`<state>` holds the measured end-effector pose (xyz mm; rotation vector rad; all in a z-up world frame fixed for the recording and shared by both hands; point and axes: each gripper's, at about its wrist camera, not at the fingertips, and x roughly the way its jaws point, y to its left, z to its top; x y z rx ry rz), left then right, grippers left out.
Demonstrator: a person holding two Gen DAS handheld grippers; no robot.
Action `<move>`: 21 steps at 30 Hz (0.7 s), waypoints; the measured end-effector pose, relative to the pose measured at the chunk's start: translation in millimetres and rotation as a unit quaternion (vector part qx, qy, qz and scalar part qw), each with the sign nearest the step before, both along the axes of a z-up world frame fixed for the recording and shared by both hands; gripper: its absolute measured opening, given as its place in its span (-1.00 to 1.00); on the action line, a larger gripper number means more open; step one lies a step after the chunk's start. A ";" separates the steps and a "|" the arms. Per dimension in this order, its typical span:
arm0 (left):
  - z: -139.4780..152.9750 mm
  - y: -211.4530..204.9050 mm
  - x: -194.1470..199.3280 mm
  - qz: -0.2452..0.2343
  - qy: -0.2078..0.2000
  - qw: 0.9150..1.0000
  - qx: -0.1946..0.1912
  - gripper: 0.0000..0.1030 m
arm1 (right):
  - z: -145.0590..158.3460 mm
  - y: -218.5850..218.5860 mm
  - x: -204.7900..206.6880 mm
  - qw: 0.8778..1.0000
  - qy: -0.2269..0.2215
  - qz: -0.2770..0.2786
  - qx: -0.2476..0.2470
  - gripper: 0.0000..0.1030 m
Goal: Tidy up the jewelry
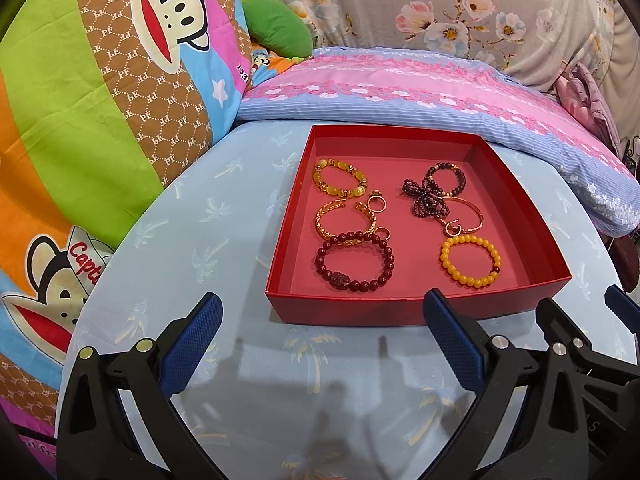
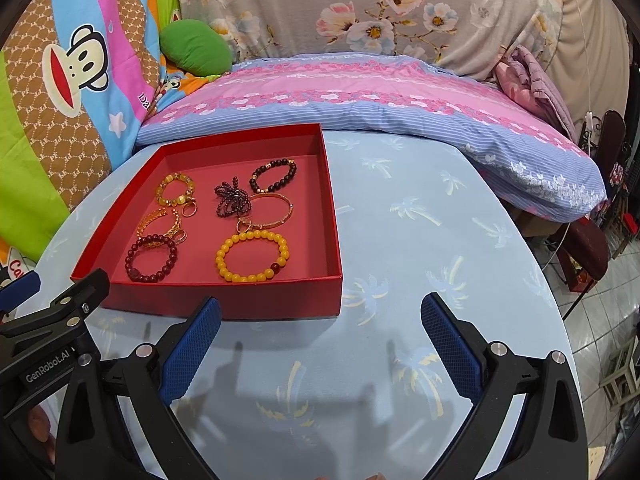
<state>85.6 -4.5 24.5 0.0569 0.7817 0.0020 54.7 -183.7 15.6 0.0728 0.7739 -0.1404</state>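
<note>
The left tool (image 1: pixel 322 338) sits at the bottom of its frame with its blue-padded fingers spread wide and nothing between them, low over the pale blue palm-print cloth of the tabletop (image 1: pixel 224 216) and just short of the near wall of the red box (image 1: pixel 340 308). The right tool (image 2: pixel 320 338) is spread just as wide and also carries nothing. In its own view the box lies toward the left of the frame, and bare cloth fills the middle and right. Both tools so stand back from the box, a stance that leaves the whole tray in sight of either camera.

All the jewelry visible lies inside the box, none on the cloth. In the left wrist view, a dark red bead bracelet (image 1: pixel 354 260) lies lower left on the box floor, its upper arc overlapping a gold chain bracelet (image 1: pixel 346 220) above it, with small gold rings (image 1: pixel 376 203) close by. A yellow stone bracelet (image 1: pixel 340 178) sits further up, apart from the others. On the right side a yellow bead bracelet (image 1: pixel 471 261) lies alone near the front wall. Above it a bunched string of small garnet beads (image 1: pixel 430 198), a dark bead bracelet (image 1: pixel 446 178) and a thin gold bangle (image 1: pixel 464 214) are tangled or at least touching.

Judged from this, the pieces are gathered in one container in two loose columns. That would suit a tray just filled as well as one waiting to be sorted out, since several pieces overlap.
</note>
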 end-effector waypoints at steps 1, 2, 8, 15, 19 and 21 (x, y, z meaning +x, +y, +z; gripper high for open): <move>0.2 0.1 0.2 0.000 0.000 1.000 0.000 0.86 | -0.2 0.1 0.0 1.000 0.000 0.000 0.000 0.88; 0.5 0.1 0.3 0.000 0.000 1.000 0.000 0.86 | -0.4 0.2 0.1 1.000 0.000 0.000 0.001 0.88; 0.3 -0.9 -1.6 0.006 -0.007 1.000 0.001 0.86 | -0.5 0.4 0.1 1.000 0.000 0.000 0.000 0.88; -0.5 -1.2 -0.9 0.005 -0.005 1.000 0.002 0.86 | 0.4 -0.1 -0.8 1.000 0.000 0.000 -0.001 0.88; -1.2 0.2 -1.0 0.011 -0.001 1.000 -0.004 0.86 | 0.5 -0.4 -1.3 1.000 0.000 -0.001 0.001 0.88; -1.2 0.7 -0.8 0.010 -0.002 1.000 -0.005 0.86 | 1.3 -1.4 -2.1 1.000 -0.001 -0.001 0.001 0.88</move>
